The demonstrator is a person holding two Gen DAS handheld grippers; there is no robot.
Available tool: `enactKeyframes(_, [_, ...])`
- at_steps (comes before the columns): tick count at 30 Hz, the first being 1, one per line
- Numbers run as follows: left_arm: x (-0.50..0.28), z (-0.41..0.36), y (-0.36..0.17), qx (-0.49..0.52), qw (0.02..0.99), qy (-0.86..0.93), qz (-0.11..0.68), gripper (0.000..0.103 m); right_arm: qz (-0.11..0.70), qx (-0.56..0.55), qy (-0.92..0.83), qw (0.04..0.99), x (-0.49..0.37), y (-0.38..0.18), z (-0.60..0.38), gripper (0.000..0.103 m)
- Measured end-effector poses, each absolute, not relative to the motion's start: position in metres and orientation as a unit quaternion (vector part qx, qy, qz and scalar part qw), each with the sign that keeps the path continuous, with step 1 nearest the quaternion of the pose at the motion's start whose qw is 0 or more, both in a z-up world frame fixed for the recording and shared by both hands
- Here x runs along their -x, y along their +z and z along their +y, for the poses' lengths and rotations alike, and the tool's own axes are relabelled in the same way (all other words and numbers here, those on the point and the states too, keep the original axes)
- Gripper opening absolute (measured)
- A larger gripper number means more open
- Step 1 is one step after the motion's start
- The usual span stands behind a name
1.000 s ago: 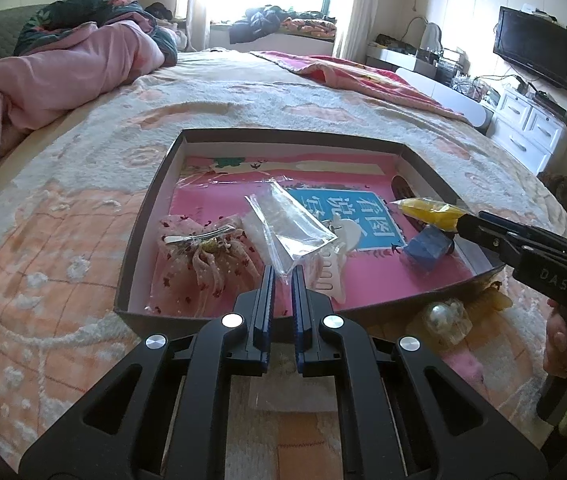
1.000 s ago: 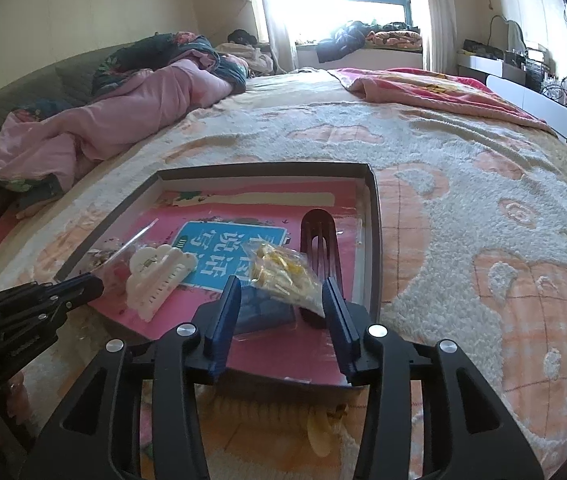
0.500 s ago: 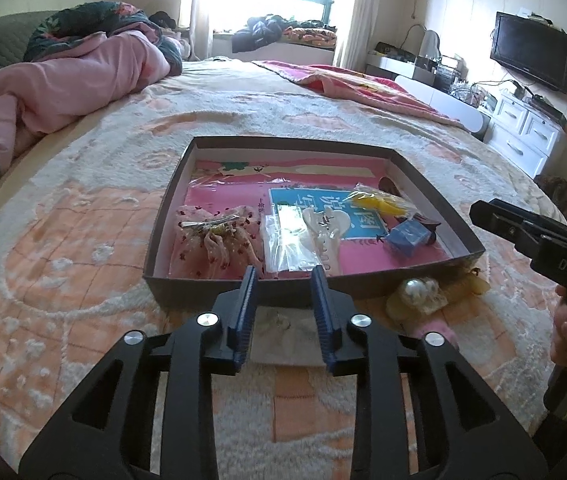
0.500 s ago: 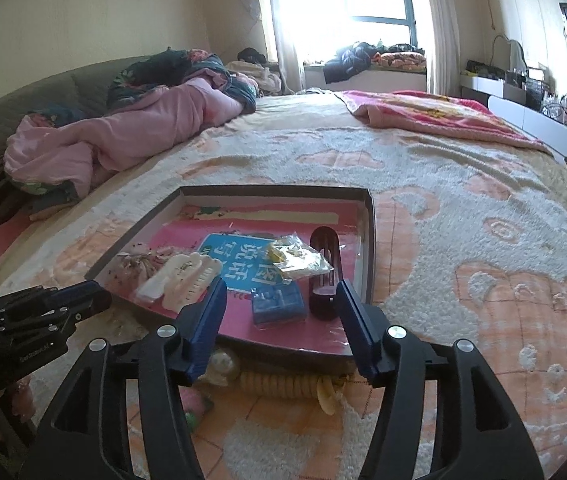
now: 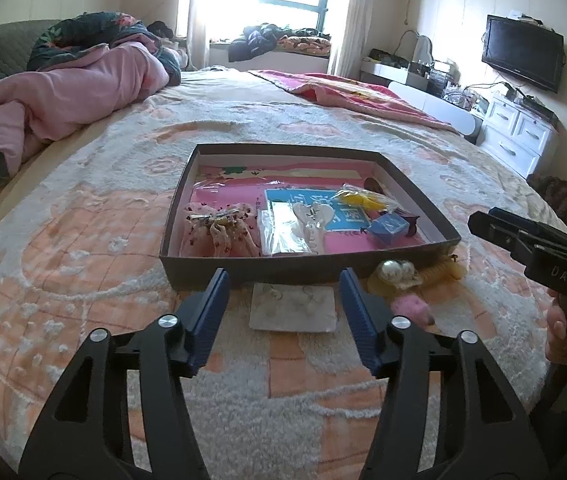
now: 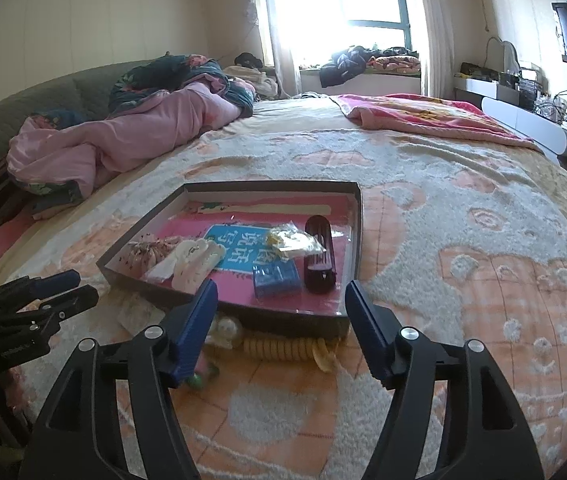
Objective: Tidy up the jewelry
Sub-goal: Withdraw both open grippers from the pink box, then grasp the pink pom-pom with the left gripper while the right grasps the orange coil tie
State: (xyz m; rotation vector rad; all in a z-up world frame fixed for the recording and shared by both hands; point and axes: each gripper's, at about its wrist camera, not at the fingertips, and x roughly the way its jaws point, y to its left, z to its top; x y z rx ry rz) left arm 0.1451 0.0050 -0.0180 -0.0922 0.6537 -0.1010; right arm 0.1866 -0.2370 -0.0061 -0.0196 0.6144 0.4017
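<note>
A dark shallow box (image 5: 267, 268) (image 6: 283, 318) sits on the bed. It holds a pink scrunchie (image 5: 215, 232), a clear bag (image 5: 283, 228), a white claw clip (image 5: 313, 220) (image 6: 195, 264), a yellow item in a bag (image 5: 359, 199) (image 6: 291, 240), a blue box (image 5: 388, 228) (image 6: 275, 280) and a dark maroon clip (image 6: 319, 260). In front of the box lie a small clear packet (image 5: 293, 306), a pearl hair piece (image 5: 391, 274) (image 6: 225, 330), a yellow coiled tie (image 6: 279, 348) and a pink piece (image 5: 409, 306). My left gripper (image 5: 283, 300) is open and empty above the packet. My right gripper (image 6: 281, 312) is open and empty before the box.
The bed has a peach and white fuzzy blanket (image 5: 83, 280). Pink bedding (image 5: 63, 96) is piled at the back left. White drawers (image 5: 519, 132) and a TV (image 5: 523, 58) stand at the right.
Both grippers have pulled back from the box and opened wide. The left one let go of the clear bag, which now lies in the box; the yellow bag lies there too.
</note>
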Motion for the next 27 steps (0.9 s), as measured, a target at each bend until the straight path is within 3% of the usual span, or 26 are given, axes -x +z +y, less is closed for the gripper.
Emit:
enactKeyframes(11, [-0.128, -0.014, -0.02, 0.032, 0.942, -0.076, 0.325, 0.065, 0.316, 0.006, 0.175, 0.932, -0.165, -0.016, -0.261, 0.069])
enactKeyframes(27, [-0.128, -0.062, -0.036, -0.008, 0.932, -0.118, 0.343, 0.066, 0.334, 0.023, 0.144, 0.931, -0.16, -0.031, -0.285, 0.069])
